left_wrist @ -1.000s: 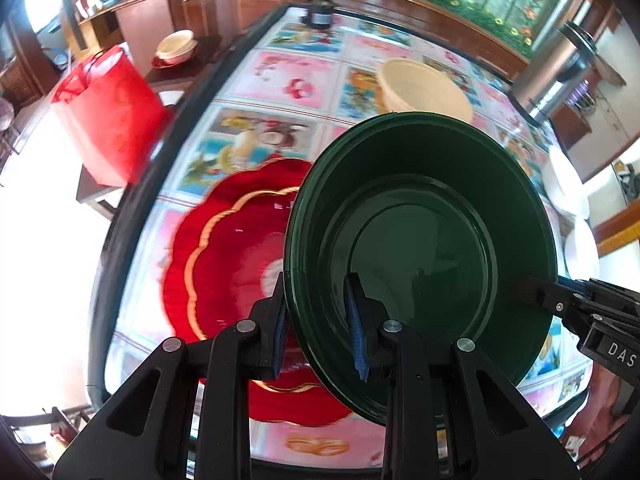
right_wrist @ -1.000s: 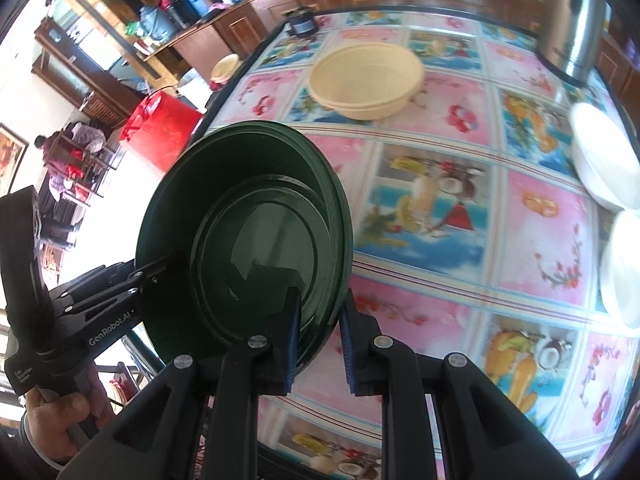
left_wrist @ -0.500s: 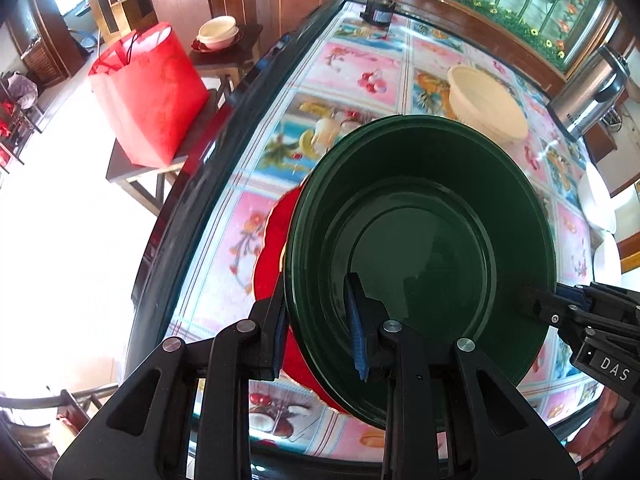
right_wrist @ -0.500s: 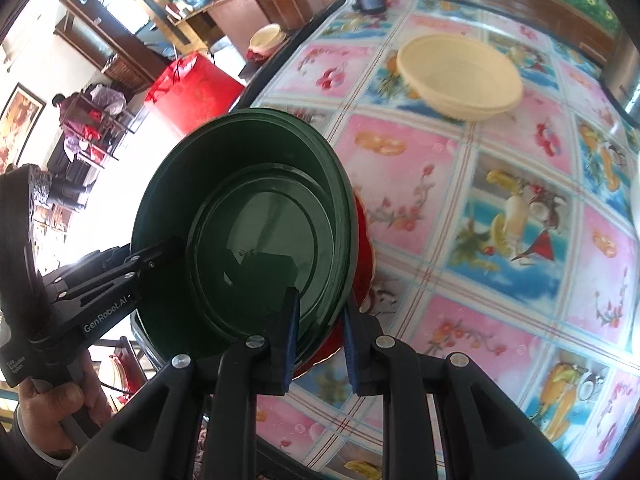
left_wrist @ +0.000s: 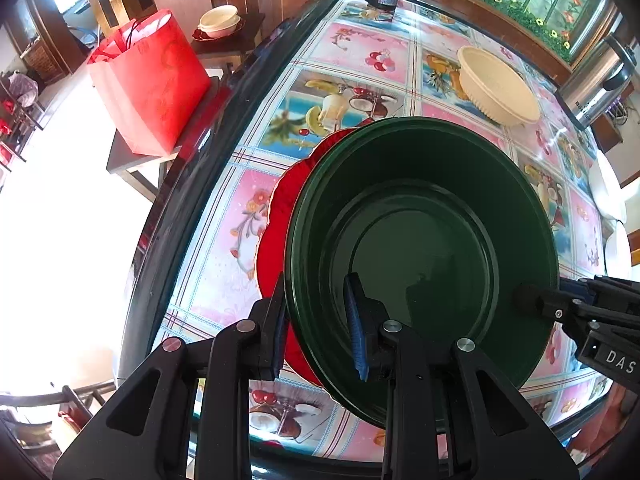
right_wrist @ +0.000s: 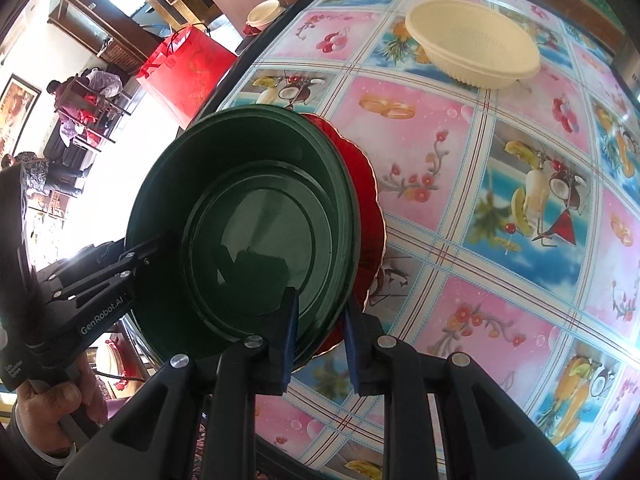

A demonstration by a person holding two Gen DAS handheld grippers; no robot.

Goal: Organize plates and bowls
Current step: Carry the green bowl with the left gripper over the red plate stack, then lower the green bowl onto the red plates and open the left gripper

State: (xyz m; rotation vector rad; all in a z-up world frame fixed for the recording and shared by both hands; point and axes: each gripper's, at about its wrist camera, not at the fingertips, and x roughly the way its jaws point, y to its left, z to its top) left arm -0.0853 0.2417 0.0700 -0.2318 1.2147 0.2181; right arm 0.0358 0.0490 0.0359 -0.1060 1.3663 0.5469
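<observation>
A dark green deep plate (left_wrist: 420, 256) hangs tilted just above a red scalloped plate (left_wrist: 276, 220) with a gold edge, which lies on the table near its left edge. The green plate covers most of the red one. My left gripper (left_wrist: 316, 320) is shut on the green plate's near rim, one pad inside and one outside. My right gripper (right_wrist: 320, 336) is shut on the opposite rim of the green plate (right_wrist: 256, 248), and the red plate (right_wrist: 368, 200) shows beside it. Each gripper appears in the other's view: the right gripper (left_wrist: 580, 312) and the left gripper (right_wrist: 100, 280), held by a hand (right_wrist: 44, 412).
A cream bowl (left_wrist: 496, 84) stands farther back on the fruit-print tablecloth (right_wrist: 500, 184). White plates (left_wrist: 608, 196) lie at the right edge, beside a metal urn (left_wrist: 596, 80). A red bag (left_wrist: 148, 80) sits on a low stand left of the table's dark edge (left_wrist: 188, 184).
Both grippers carried the green plate leftward and down over the red plate. Much of the red plate showed before; now only its left margin shows.
</observation>
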